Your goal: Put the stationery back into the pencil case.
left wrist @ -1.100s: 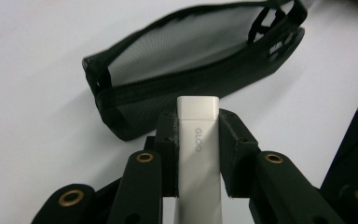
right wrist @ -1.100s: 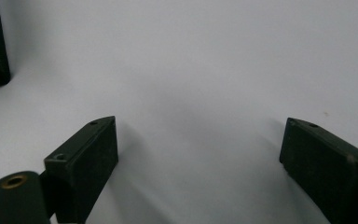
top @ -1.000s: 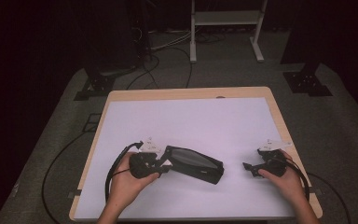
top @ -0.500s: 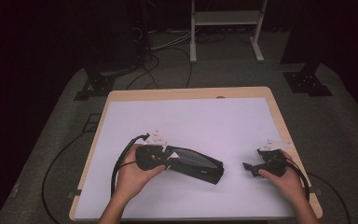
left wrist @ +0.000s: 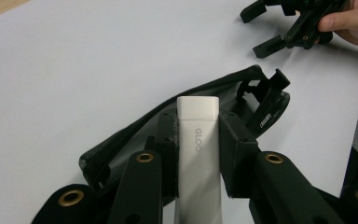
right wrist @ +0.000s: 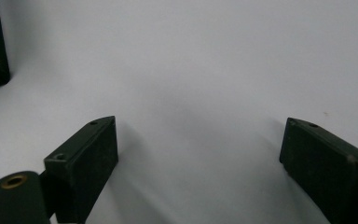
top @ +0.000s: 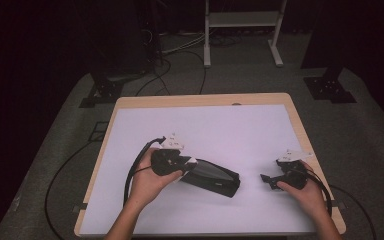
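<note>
A black pouch (top: 214, 178) lies on the white table cover (top: 215, 125), near the front middle. In the left gripper view the pouch (left wrist: 121, 144) shows its open mouth and a black buckle (left wrist: 268, 100). My left gripper (top: 190, 164) is at the pouch's left end, shut on a white rectangular stick (left wrist: 198, 154) printed "GLOO", which points into the pouch mouth. My right gripper (top: 266, 181) rests on the table to the right of the pouch, apart from it, open with nothing between its fingers (right wrist: 86, 163).
The wooden table edge (top: 300, 130) frames the white cover. Cables (top: 135, 165) trail from both grippers. A white metal stand (top: 240, 20) and black stand bases (top: 330, 87) sit on the grey floor beyond the table.
My left gripper has moved right, up over the pouch's left end, carrying the white stick to the pouch mouth. The right gripper has stayed put.
</note>
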Demonstrator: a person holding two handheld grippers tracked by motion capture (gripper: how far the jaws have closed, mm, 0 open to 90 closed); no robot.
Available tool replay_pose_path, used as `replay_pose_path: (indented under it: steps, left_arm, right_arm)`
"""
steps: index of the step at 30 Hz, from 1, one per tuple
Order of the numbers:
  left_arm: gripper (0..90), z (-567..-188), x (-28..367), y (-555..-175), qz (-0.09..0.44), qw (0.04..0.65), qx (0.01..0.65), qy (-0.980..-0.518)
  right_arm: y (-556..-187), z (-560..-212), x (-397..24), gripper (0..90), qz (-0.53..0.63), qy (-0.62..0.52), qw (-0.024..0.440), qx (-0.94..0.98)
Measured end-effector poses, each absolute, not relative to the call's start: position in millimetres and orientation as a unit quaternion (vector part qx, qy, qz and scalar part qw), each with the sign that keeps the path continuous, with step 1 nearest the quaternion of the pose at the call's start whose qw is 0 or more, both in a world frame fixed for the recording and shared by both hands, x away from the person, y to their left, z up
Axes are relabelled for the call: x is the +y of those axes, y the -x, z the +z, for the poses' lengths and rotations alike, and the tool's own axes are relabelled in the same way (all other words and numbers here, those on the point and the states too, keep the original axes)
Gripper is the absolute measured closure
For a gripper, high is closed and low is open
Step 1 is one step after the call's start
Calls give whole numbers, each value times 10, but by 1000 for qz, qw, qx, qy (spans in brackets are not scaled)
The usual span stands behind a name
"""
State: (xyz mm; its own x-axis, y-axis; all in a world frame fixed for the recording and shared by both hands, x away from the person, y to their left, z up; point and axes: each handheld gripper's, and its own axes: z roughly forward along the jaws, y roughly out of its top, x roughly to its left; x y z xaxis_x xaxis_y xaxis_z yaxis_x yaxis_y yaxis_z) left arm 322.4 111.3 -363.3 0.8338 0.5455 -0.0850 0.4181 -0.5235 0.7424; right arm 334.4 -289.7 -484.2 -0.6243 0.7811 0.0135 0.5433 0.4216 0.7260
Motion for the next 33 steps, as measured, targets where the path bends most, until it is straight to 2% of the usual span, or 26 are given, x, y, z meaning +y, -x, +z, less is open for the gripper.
replay_pose_path:
  steps: [16, 33]
  left_arm:
    - [710, -3702, 864, -3458, 75, 421, 255, -867]
    - [708, -3752, 802, -3561, 75, 443, 253, -857]
  right_arm:
    - [-3342, -4844, -2896, 102, 359, -400, 167, 827]
    - [-3342, -4844, -2896, 102, 359, -399, 167, 827]
